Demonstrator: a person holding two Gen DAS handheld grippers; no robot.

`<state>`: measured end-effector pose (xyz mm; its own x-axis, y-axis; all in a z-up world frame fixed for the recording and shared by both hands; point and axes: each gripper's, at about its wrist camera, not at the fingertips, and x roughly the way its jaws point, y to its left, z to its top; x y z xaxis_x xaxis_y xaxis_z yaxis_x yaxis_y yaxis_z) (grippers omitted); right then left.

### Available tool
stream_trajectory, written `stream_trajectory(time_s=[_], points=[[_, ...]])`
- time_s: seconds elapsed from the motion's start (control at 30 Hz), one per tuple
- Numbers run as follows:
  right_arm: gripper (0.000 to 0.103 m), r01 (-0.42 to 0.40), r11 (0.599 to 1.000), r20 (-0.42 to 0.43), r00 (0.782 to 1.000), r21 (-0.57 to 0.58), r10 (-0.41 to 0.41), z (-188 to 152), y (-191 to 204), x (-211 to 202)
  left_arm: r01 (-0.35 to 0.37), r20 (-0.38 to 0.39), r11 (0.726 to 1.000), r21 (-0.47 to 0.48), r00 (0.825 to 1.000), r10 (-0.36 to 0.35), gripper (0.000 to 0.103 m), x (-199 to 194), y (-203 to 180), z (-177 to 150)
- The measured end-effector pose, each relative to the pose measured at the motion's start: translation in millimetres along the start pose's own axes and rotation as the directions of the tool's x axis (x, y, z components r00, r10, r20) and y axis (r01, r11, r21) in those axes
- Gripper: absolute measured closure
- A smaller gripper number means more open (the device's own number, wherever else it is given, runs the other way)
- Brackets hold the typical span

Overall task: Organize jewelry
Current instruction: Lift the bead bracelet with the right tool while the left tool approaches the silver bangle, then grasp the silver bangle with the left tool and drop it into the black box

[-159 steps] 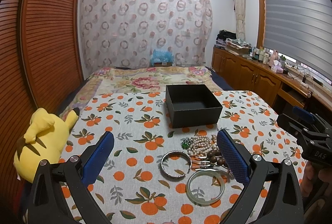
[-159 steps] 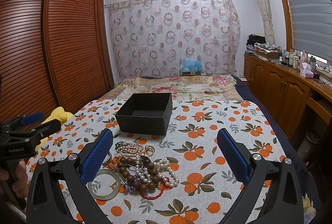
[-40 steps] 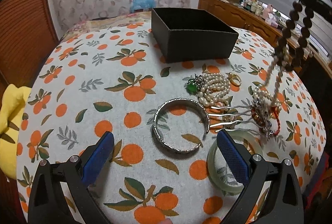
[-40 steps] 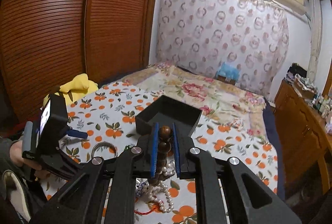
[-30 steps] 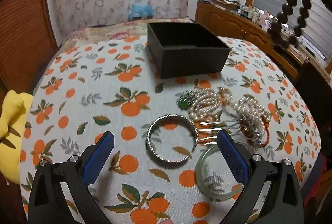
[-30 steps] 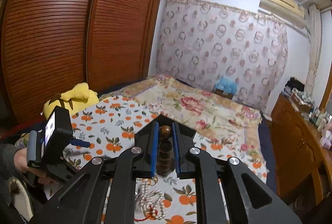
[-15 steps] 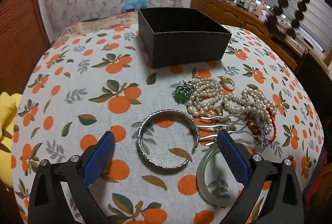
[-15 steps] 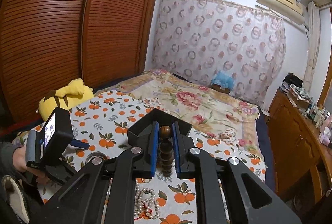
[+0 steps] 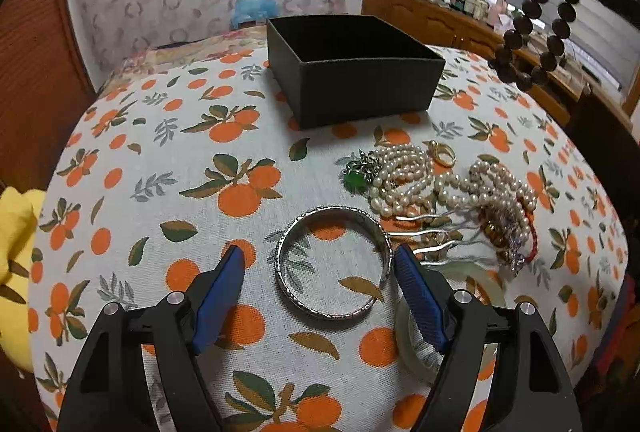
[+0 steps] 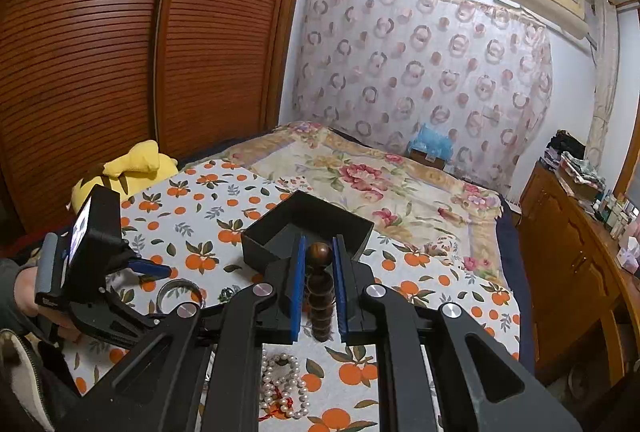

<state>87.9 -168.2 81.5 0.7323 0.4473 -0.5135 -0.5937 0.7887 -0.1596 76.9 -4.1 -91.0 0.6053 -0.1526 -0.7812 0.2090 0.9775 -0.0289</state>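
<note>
My right gripper [image 10: 318, 258] is shut on a dark wooden bead bracelet [image 10: 320, 288], held in the air near the open black box [image 10: 308, 224]. The bracelet also hangs at the upper right of the left wrist view [image 9: 536, 32], right of the box [image 9: 352, 68]. My left gripper [image 9: 320, 272] is open, its blue pads on either side of a silver bangle [image 9: 334, 262] lying on the orange-print cloth. A pale jade bangle [image 9: 416, 348] lies under the right finger. Pearl strands [image 9: 448, 184], a green pendant [image 9: 354, 178] and a gold ring [image 9: 442, 154] lie beyond.
A yellow plush toy [image 10: 124, 168] lies at the left edge of the bed [image 10: 360, 168]. A wooden wardrobe [image 10: 120, 52] stands on the left. A wooden dresser [image 10: 580, 244] with small bottles runs along the right.
My left gripper has moved down and forward, and its fingers have narrowed around the silver bangle. My right gripper has carried the bead bracelet up, closer to the box.
</note>
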Motion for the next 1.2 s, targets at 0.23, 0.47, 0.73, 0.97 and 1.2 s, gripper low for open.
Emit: stream_trajectory(time_s=[0.23,0.47,0.73,0.97,1.2], points=[[0.088,-0.001,1.0,-0.015,1.0,-0.01,0.001,-3,1,8,-0.027,0.009,0.999,0.039,1.0,0.026,0.047,-1,-5,-2],[0.088,0.007,1.0,-0.022,1.0,-0.001,-0.007,-5,-7,18,0.013,0.051,1.0,0.001,0.999,-0.013,0.048,-9,3,11],[0.088,0.008,1.0,-0.001,1.0,0.016,-0.008,7,-28,36,0.028,0.138,0.999,0.027,0.99,-0.032,0.048,-16,0,72],[0.088,-0.002,0.999,0.029,1.0,0.035,0.001,26,-53,54,0.021,0.148,0.998,0.052,0.989,-0.029,0.047,7,-6,120],[0.088,-0.038,0.998,0.042,0.998,0.051,0.036,38,-73,74,0.021,0.122,0.999,0.05,0.992,-0.027,0.047,32,-7,140]])
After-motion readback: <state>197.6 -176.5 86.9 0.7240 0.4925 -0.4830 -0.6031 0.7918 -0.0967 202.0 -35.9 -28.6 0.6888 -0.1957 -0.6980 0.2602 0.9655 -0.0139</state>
